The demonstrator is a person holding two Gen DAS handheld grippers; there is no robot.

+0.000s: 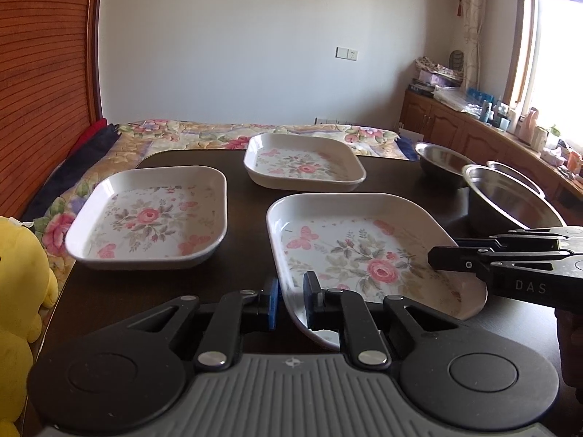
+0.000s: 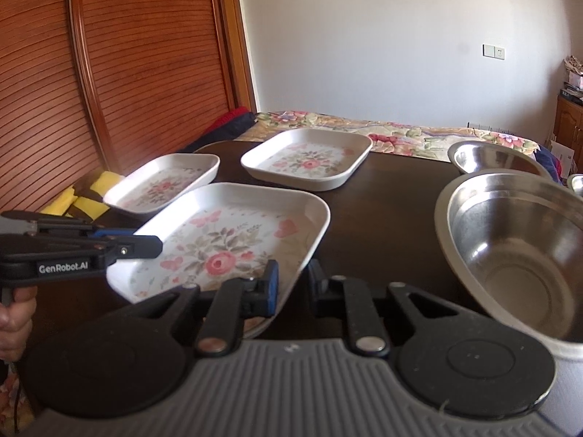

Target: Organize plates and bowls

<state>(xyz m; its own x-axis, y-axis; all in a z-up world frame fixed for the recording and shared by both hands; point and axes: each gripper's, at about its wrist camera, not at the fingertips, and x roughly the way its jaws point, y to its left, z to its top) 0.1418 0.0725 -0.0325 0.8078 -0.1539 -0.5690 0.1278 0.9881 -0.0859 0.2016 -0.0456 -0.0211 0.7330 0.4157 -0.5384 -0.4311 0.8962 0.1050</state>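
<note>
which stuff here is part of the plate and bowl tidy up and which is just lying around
Job:
near floral plate, straddled by both hand-held grippers, left, right
left floral plate
far floral plate
steel bowls

Lying about:
yellow plush toy
floral bedspread

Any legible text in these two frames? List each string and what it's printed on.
"DAS": white letters on the side of the black right gripper, seen from the left wrist view; any further letters are cut off.
"GenRobot.AI": white letters on the side of the black left gripper, seen from the right wrist view.
Small emblem on the grey ribbed gripper base: no letters readable.
Packages on the far wooden cabinet: too small and blurred to read.
</note>
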